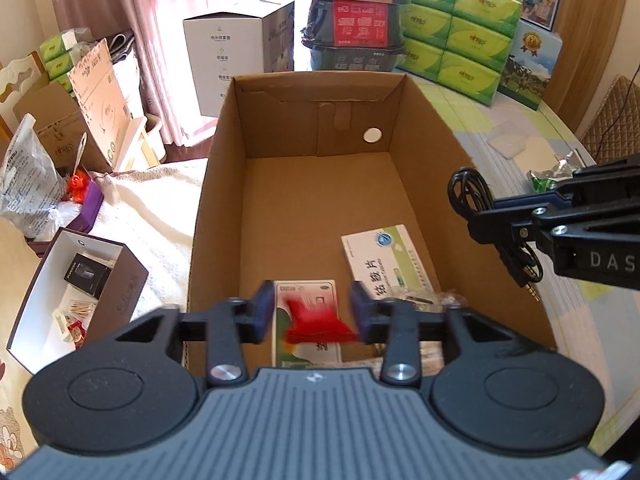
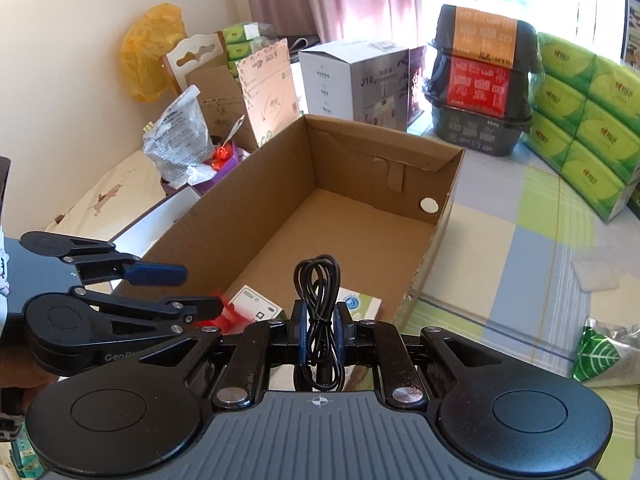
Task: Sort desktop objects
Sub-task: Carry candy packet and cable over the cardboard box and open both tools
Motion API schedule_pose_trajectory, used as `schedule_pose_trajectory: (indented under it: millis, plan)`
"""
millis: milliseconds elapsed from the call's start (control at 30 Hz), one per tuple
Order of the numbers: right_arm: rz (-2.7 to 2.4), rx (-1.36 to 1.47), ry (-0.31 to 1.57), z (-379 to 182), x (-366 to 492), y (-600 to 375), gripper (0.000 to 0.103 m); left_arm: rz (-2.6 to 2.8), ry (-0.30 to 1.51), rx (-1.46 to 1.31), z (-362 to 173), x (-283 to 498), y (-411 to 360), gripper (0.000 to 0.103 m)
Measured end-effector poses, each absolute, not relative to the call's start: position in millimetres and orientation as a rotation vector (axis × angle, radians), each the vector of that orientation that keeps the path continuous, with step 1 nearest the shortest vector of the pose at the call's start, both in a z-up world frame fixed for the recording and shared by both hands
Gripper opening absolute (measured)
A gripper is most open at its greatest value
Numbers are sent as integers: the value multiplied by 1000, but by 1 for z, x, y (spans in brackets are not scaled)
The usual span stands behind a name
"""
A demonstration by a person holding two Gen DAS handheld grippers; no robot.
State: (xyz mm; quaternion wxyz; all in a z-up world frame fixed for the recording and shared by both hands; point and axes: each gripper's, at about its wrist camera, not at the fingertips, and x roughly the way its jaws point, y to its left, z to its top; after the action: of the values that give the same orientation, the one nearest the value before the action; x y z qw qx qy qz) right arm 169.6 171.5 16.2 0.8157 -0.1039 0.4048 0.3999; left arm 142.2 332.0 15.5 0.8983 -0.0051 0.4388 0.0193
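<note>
Your left tool (image 1: 312, 314) sits low in the frame above the near end of the cardboard box (image 1: 224, 160), its jaws parted wide with a blurred red object (image 1: 316, 320) between them and apparently touching neither, so it looks to be falling free onto the medicine packets (image 1: 380, 256) already lying there. Your right tool (image 2: 319, 326), at the lower centre of its own view, is clamped narrow on the coiled black cable (image 2: 318, 280), holding it upright over the box's near rim, probably so it can go in next.
</note>
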Motion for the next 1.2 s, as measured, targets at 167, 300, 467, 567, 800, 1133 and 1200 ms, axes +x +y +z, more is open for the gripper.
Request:
schedule_pose_trajectory:
  millis: [167,300,467,567,800,1133,1200]
  plan:
    - [850,-209,874,9,176,173,10,55,901,-8,16,144,338,38]
    - [861,-198,876,8,181,177,10,65,896,-7,19,142,342,38]
    - [879,-168,843,14,182,178,16,70,892,-11,20,138,343,38]
    - [860,-147,835,19,182,169,20,80,887,-13,22,134,341,39]
    - [815,-100,843,31,178,132,22,83,871,-24,32,121,329,42]
    - [771,-70,836,39,148,61,48,77,818,-46,62,94,290,56]
    - [753,-57,837,39,142,43,50,76,812,-37,66,89,280,63]
